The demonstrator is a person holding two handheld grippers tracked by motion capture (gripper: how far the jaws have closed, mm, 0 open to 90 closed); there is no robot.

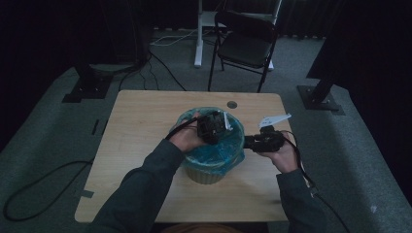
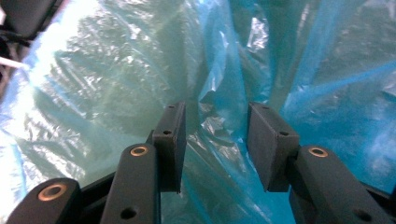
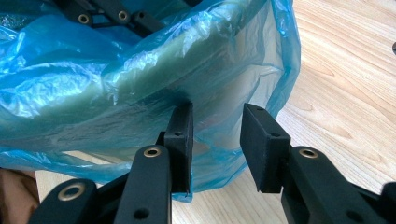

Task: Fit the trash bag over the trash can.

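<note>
Two pairs of jaws, both standing apart with blue film in the gap. On my left gripper (image 2: 215, 140) the pads are wide of each other and a crumpled fold of the blue bin liner (image 2: 219, 70) sits between them, not pressed by either pad. That gripper's own view looks down into the bag — creased, shiny plastic on every side, pale green where the bin wall shows through.

My right gripper (image 3: 215, 147) is outside the bin, at the rim. Its jaws are apart too; the left pad lies against the liner's turned-over skirt (image 3: 140, 107), the right pad stands clear of it, and the hem of the film hangs loose between them. I can't call that a grip. Behind the film I make out the pale rim of the bin, and across the top of this view the left gripper's black linkage pokes over the far edge.

From the high view: the bin (image 1: 206, 174) stands near the middle of the wooden table (image 1: 141, 126), liner (image 1: 233, 145) draped over its rim. My left hand (image 1: 187, 138) holds its gripper (image 1: 210, 127) tipped into the bin's mouth; my right hand (image 1: 282, 154) holds its gripper (image 1: 250, 142) level, pointing in at the rim's right side. Beyond the table — a black folding chair (image 1: 245, 41) on grey carpet, cables trailing across it.
</note>
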